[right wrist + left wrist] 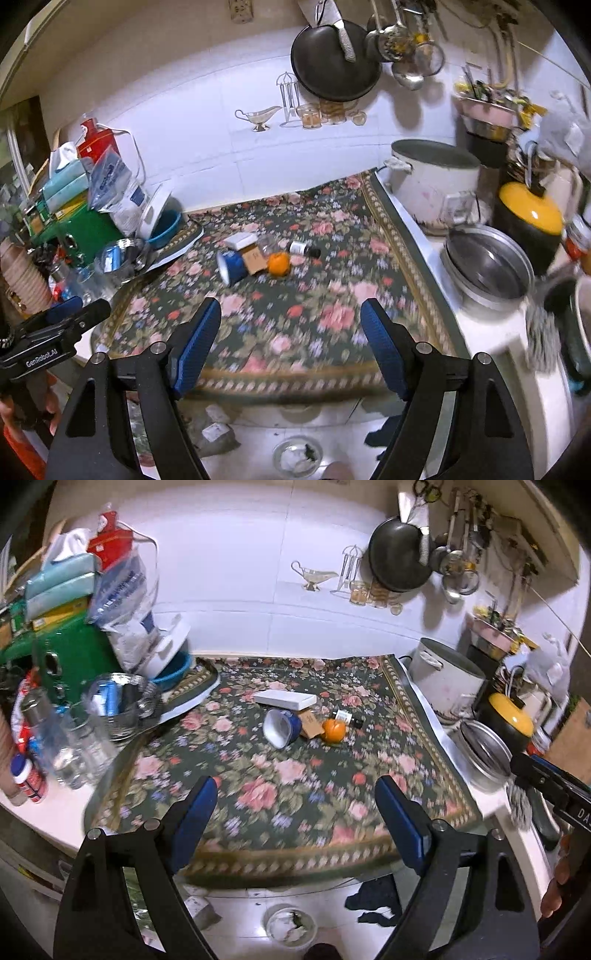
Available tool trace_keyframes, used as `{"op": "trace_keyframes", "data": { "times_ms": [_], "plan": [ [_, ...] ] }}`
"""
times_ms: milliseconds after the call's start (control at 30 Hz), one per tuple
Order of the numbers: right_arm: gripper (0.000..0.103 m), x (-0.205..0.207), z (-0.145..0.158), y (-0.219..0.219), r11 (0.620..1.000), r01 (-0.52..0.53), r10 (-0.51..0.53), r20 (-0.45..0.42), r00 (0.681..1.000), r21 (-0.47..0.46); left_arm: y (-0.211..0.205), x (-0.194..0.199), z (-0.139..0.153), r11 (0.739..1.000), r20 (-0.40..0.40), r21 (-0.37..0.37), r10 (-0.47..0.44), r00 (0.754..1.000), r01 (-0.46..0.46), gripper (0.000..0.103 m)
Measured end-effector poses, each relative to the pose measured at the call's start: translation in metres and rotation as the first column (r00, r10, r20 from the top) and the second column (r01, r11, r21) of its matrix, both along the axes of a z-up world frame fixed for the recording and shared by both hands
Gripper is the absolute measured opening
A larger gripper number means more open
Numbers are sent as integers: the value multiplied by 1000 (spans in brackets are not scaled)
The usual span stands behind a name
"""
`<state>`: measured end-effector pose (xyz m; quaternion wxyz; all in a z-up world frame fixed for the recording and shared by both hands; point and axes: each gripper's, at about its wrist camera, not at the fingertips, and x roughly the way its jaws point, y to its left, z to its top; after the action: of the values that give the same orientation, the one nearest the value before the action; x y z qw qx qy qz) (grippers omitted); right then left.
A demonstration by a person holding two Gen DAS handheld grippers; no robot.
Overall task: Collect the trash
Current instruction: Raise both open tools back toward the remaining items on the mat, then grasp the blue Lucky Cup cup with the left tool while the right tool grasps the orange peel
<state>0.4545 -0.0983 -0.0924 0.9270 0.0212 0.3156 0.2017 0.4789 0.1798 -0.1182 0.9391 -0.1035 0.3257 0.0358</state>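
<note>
Both grippers, left [295, 794] and right [290, 319], hang released and empty above the near edge of the floral tabletop [295, 812]. Toward its far edge the trash clusters: white box [284, 698], tipped blue cup [282, 728], cardboard scrap [310, 723], orange [333, 731], small bottle [347, 716].

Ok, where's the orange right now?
In both wrist views the orange sits mid-table on the floral cloth, touching the brown card, with the tipped blue cup to its left.
</note>
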Motion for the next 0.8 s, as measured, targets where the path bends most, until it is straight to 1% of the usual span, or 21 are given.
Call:
{"op": "trace_keyframes", "data": {
  "times_ms": [133, 233, 367, 467, 567, 700, 800],
  "plan": [
    [75, 48, 5, -3, 998, -65, 64, -15, 998, -20, -9, 50, -3, 998, -42, -15, 52, 998, -53, 87],
    [75, 77, 0, -2, 993, -114, 113, -26, 993, -40, -10, 75, -9, 995, -56, -35, 94, 994, -96, 87],
    [75, 113, -18, 5, 985, -163, 158, -76, 984, -52, -7, 109, -27, 988, -107, -63, 133, 985, -140, 87],
    [75, 137, -37, 15, 980, -199, 192, -142, 971, -33, -4, 133, -43, 988, -157, -44, 143, 977, -151, 87],
    [75, 157, -53, 26, 976, -214, 204, -194, 960, -32, 1, 156, -61, 990, -199, -29, 127, 972, -136, 87],
    [75, 179, -78, 45, 977, -206, 187, -257, 948, -49, 12, 190, -93, 996, -261, -33, 75, 962, -86, 86],
    [75, 192, -96, 59, 982, -183, 157, -310, 938, -56, 21, 213, -116, 998, -303, -50, 12, 953, -28, 78]
  ]
}}
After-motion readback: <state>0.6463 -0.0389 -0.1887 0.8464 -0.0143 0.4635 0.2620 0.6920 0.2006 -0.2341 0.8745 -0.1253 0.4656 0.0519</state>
